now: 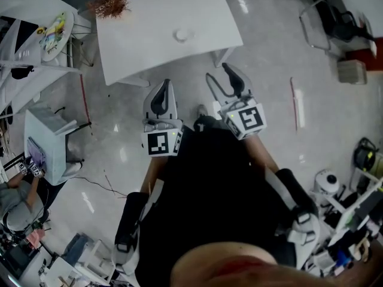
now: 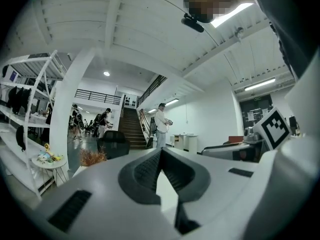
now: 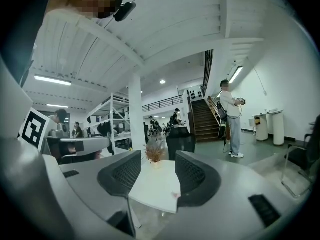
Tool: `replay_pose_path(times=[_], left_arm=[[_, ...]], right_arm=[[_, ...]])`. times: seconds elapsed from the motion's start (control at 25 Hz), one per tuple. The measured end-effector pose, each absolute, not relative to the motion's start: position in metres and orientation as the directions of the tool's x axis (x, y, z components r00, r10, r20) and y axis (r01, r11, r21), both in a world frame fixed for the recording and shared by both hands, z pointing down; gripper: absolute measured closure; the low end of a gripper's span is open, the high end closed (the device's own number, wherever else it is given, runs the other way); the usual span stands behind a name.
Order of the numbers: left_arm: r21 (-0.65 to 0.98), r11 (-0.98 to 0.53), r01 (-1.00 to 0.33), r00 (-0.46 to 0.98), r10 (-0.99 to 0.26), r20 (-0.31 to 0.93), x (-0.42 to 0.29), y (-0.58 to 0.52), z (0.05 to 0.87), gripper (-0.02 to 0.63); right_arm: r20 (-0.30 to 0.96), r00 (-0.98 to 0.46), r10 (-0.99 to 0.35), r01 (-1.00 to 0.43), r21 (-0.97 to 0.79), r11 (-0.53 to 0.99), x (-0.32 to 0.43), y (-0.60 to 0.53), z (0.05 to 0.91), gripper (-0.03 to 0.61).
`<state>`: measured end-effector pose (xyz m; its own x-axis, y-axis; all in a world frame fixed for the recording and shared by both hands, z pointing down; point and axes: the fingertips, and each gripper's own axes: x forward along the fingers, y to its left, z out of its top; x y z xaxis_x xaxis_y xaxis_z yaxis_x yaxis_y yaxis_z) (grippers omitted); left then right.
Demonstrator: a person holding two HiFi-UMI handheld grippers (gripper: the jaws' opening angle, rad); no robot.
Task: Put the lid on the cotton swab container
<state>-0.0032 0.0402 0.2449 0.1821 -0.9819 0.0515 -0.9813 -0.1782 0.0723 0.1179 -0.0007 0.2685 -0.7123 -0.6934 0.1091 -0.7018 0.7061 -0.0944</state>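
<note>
White table (image 1: 149, 34) on glossy floor (image 1: 275, 70) — left gripper (image 2: 161, 153) fingers (image 2: 145, 171) pressed together, right gripper (image 3: 156, 159) spread, empty.

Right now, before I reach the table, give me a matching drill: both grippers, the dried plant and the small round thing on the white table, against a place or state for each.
Things:
1. left gripper
2. right gripper
3. dried plant
4. small round white object

Places or states:
A. at a corner of the white table
B. jaws apart, nothing between them
C. toward the middle of the table top
D. jaws together

Pairs: 1-D, 2-B, 3-A, 4-C
</note>
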Motion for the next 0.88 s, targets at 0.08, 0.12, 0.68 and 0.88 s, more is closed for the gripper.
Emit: replay_pose_path(times=[0.08, 0.12, 0.68, 0.88], left_arm=[[0.066, -0.167, -0.984, 0.171, -0.984, 0.058, 0.000, 0.028, 0.247, 0.609], [0.061, -0.161, -0.985, 0.165, -0.984, 0.062, 0.001, 0.023, 0.249, 0.609], [0.026, -0.150, -0.988, 0.152, -0.983, 0.105, -0.005, -0.032, 0.295, 0.609], [0.001, -0.183, -0.983, 0.181, -0.974, 0.136, -0.012, -0.069, 0.331, 0.609]], right_arm=[[0.119, -0.728, -0.675, -0.685, -0.116, 0.719, 0.119, -0.013, 0.272, 0.385], [0.126, -0.733, -0.669, -0.680, -0.114, 0.724, 0.121, -0.020, 0.275, 0.383], [0.182, -0.759, -0.626, -0.642, -0.049, 0.765, 0.129, -0.095, 0.327, 0.373], [0.216, -0.784, -0.582, -0.605, -0.051, 0.795, 0.110, -0.123, 0.363, 0.367]])
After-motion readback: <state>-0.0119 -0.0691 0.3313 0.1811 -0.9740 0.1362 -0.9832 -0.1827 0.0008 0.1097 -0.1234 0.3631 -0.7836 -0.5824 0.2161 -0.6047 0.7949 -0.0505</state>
